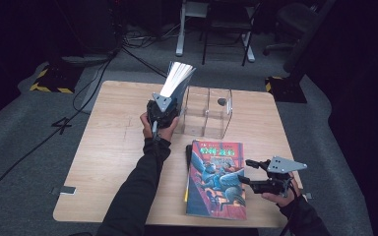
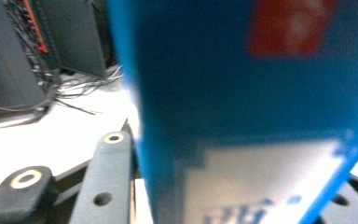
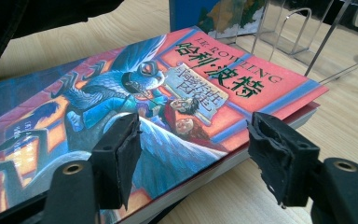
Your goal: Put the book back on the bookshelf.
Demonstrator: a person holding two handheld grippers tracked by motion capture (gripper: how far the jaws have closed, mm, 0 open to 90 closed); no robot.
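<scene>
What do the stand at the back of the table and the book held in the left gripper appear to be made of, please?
The stand looks like clear acrylic or similar plastic: see-through, with glinting edges. The blue book looks like paper, with pale page edges fanned between glossy-looking blue covers, clamped in the left gripper. The table looks like light wood or laminate, with faint grain.

The red-and-blue illustrated paperback book lying flat on the near right of the wooden table carries "J.K. ROWLING" in pale capitals along its top edge. Beneath that run large dark green Chinese characters, 哈利·波特. A cream scroll panel under the title holds smaller Chinese characters, too fine to read. On the blue-covered book at the far left, the print is blurred and unreadable.
</scene>
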